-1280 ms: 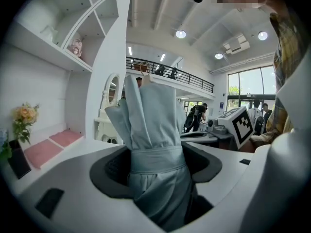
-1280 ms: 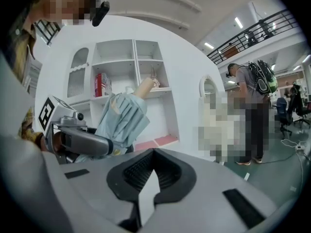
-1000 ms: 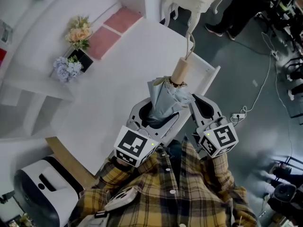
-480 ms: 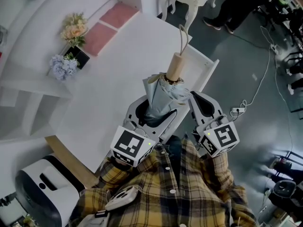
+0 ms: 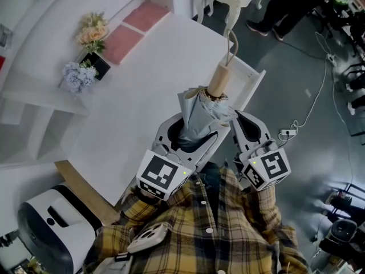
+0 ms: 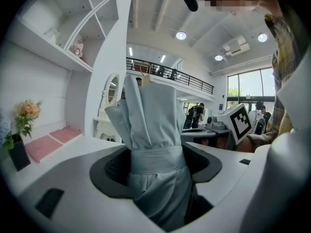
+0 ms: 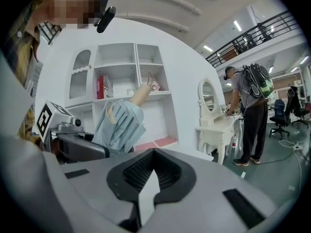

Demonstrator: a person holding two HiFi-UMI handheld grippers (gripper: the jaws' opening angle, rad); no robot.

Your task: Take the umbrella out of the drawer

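- Head view: the left tongs [image 5: 193,129] are clamped round the lower part of a folded grey-blue umbrella [image 5: 202,110]. The umbrella is lifted clear of the white tabletop [image 5: 142,79], and its wooden handle [image 5: 219,80] points toward one o'clock. The open white drawer [image 5: 252,83] shows past the handle at one o'clock. The right tongs [image 5: 246,124] sit just beside the umbrella at three o'clock. Flowers [image 5: 88,36] stand at ten o'clock.
- Left gripper view: both pads press into the umbrella's cloth just below its wrap band. The umbrella rises upright through the middle toward twelve o'clock.
- Right gripper view: the right tongs are closed with nothing between them. The umbrella, held by the left tongs, shows at ten o'clock. A person [image 7: 252,115] stands at a dressing table [image 7: 216,127] at three o'clock.
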